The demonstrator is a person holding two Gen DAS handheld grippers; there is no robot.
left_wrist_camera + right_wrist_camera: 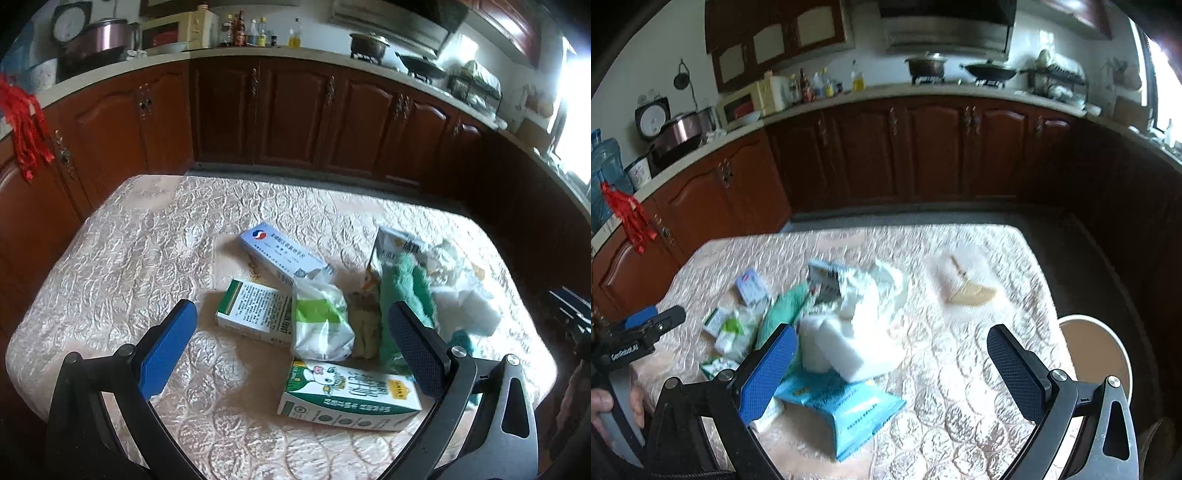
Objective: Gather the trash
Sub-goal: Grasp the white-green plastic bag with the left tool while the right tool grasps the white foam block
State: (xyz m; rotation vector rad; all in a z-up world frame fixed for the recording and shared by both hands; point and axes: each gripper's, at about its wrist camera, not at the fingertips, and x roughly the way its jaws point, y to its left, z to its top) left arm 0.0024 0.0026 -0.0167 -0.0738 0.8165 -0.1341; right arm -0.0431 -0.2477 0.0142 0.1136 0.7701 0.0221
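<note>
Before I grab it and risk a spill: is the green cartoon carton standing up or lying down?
Lying down. The green cartoon carton rests flat on its broad side on the tablecloth, printed face up. Whether it is empty: cannot tell.

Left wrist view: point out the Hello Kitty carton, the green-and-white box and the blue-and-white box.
Hello Kitty carton (347,397), left wrist view, printed top face.
Green-and-white box (253,309), left wrist view, text panel.
Blue-and-white box (282,254), left wrist view, long top face.

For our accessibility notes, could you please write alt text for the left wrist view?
The open left gripper hovers over a trash pile on a quilted table: three cartons, a plastic bag and a green cloth. Kitchen cabinets stand behind.
</note>
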